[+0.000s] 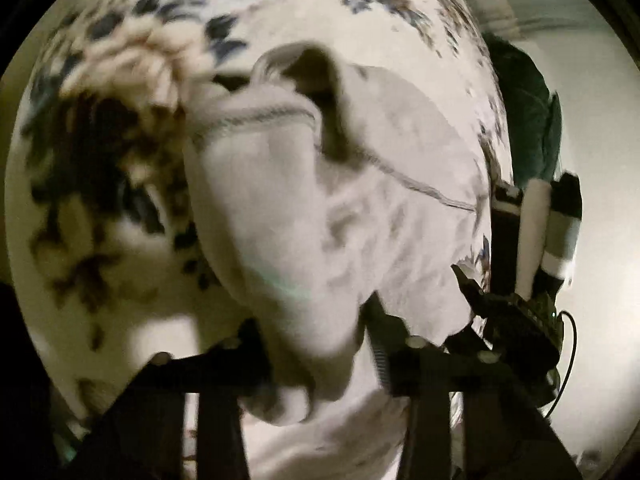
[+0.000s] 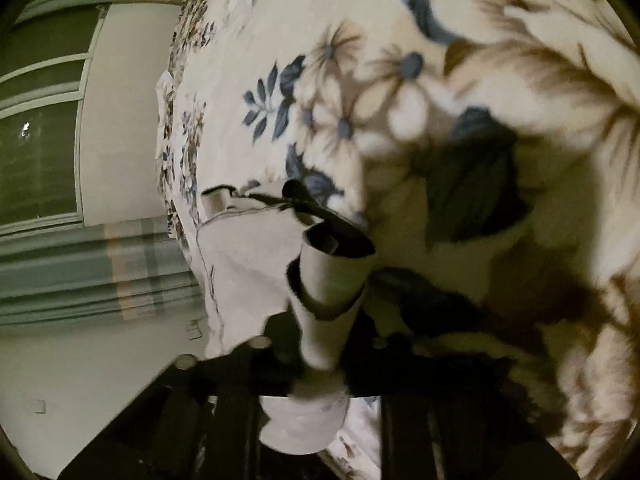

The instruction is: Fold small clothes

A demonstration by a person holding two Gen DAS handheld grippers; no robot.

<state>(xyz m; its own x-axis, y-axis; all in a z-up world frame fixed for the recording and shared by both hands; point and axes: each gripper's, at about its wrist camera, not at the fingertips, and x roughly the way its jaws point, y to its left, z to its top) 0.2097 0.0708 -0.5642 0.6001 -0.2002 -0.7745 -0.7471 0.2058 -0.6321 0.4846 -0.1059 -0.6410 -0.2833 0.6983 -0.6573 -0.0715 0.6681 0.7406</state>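
A small white garment [image 1: 360, 208] with grey stitched seams and a dark inner opening lies bunched on a floral bedspread [image 1: 280, 8]. My left gripper [image 1: 316, 332] is shut on a thick fold of it at the near edge. At the right in the left wrist view, my right gripper [image 1: 516, 292] holds a rolled white strip. In the right wrist view the garment [image 2: 248, 264] lies at the left, and a rolled strip of it with dark trim runs between the fingers of my right gripper [image 2: 322, 344], which is shut on it. Both views are blurred.
The bedspread [image 2: 260, 40], with blue and brown flowers, fills most of both views, and its edge drops off to a pale floor [image 2: 100, 360]. A striped curtain [image 2: 100, 272] and a window stand beyond it. A dark green cushion-like thing [image 1: 524, 120] sits past the bed edge.
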